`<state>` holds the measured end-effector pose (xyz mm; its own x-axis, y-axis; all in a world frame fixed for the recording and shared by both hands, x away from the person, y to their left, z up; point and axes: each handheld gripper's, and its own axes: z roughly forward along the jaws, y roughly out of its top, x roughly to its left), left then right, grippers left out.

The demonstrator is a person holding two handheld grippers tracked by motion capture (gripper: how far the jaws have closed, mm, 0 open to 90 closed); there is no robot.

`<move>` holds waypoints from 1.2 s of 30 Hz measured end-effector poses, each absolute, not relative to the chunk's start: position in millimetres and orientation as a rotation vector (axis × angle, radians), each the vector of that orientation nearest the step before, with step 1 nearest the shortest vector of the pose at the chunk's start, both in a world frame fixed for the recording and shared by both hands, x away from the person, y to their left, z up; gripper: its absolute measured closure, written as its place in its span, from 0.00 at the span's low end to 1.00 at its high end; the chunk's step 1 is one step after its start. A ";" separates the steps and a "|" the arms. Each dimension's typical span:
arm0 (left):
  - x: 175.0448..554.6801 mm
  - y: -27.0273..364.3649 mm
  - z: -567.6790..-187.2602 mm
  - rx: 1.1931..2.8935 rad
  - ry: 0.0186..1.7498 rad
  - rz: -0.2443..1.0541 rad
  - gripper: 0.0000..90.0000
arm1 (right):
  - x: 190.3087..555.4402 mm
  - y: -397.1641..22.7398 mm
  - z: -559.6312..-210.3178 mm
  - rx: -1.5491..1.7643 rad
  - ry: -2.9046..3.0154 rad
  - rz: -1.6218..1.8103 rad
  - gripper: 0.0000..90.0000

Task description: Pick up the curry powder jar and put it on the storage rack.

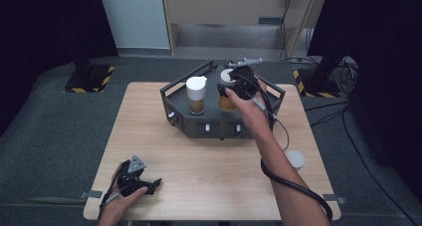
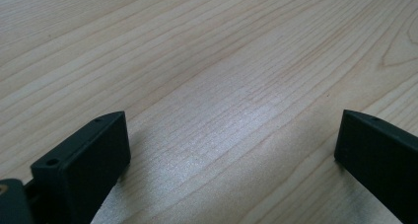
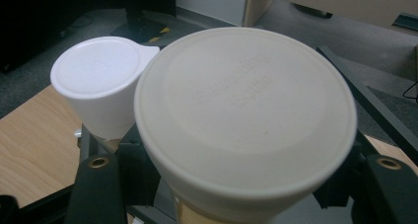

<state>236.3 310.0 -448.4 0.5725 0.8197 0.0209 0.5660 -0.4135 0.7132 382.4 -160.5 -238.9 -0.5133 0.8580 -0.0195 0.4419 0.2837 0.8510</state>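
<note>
On the wooden table (image 1: 209, 171), toward its far edge, a dark angular tray (image 1: 219, 124) is sitting, so I'm using that as the reference for everything. 2 jars are standing upright inside the tray, both with something brownish in them. Jar with the tabbed white lid (image 1: 196, 94) is taking the tray's left half, and the jar with the round cream lid (image 1: 227, 94) is right beside it in the right half.

The right gripper (image 1: 230, 89) is reaching over the tray and sitting around that right-hand jar. From the right gripper view, the cream lid (image 3: 246, 118) is filling the gap between the 2 black jaws, and they're pressing in on the jar just under the lid on both sides, so I'm calling it clamped on. The tabbed lid (image 3: 98, 78) is showing just behind it to the left, the 2 lids nearly touching.

The left gripper (image 1: 152, 183) is lying well away from the tray, down at the near left corner of the table, with the person's left hand (image 1: 122, 201) on it. In the left gripper view its jaws are standing wide apart over bare wood (image 2: 222, 86).

Off the tray's right side, near the table's right edge, a small white cup-like thing (image 1: 295, 159) is sitting alone; can't tell exactly what it is.
</note>
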 end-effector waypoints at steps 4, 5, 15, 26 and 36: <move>236.3 310.0 -448.4 2.134 1.101 0.488 0.00 | 385.1 -159.0 -240.1 1.177 2.077 1.144 0.38; 236.3 309.9 -448.4 2.134 1.101 0.488 0.00 | 385.5 -158.0 -240.5 1.180 2.075 1.140 0.38; 236.3 309.9 -448.4 2.134 1.101 0.488 0.00 | 391.6 -151.2 -249.0 1.197 2.075 1.120 0.38; 236.3 309.9 -448.4 2.134 1.101 0.488 0.00 | 395.9 -143.3 -255.8 1.190 2.092 1.107 0.38; 236.3 309.9 -448.4 2.134 1.102 0.488 0.00 | 400.0 -144.3 -261.6 1.209 2.089 1.102 0.38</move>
